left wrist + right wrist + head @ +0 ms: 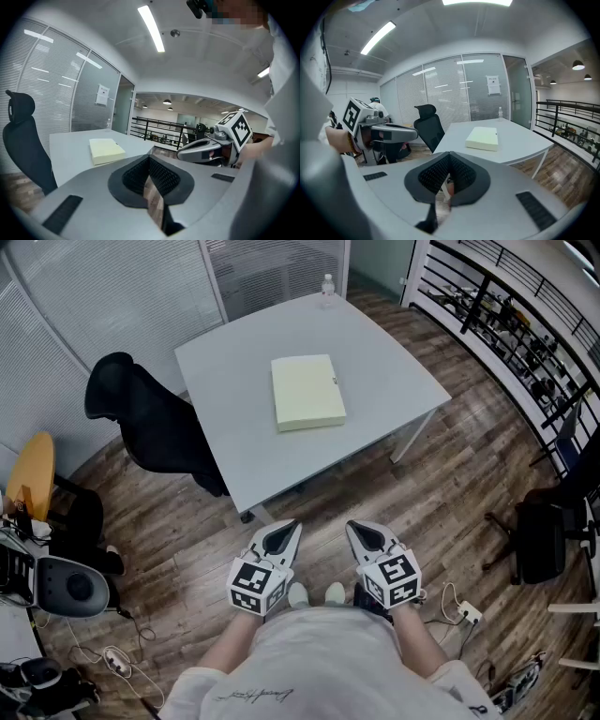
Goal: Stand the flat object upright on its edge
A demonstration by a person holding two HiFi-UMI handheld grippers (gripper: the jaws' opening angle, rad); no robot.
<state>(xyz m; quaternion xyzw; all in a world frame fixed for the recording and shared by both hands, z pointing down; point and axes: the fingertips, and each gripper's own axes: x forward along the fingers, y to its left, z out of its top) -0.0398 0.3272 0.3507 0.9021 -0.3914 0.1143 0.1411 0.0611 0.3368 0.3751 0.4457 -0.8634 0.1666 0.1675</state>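
Observation:
A pale yellow flat box (307, 392) lies flat near the middle of the grey table (234, 427). It also shows ahead as the box (106, 150) in the left gripper view and the box (483, 138) in the right gripper view. Both grippers hang over the wooden floor, well short of the table's near edge. My left gripper (284, 532) is shut with nothing between its jaws. My right gripper (362, 533) is shut and empty too. The grippers sit side by side, close to the person's body.
A black office chair (155, 423) stands at the table's left side. A clear bottle (326, 284) stands at the table's far edge. A black railing (506, 315) runs along the right. Cables and a power strip (466, 613) lie on the floor.

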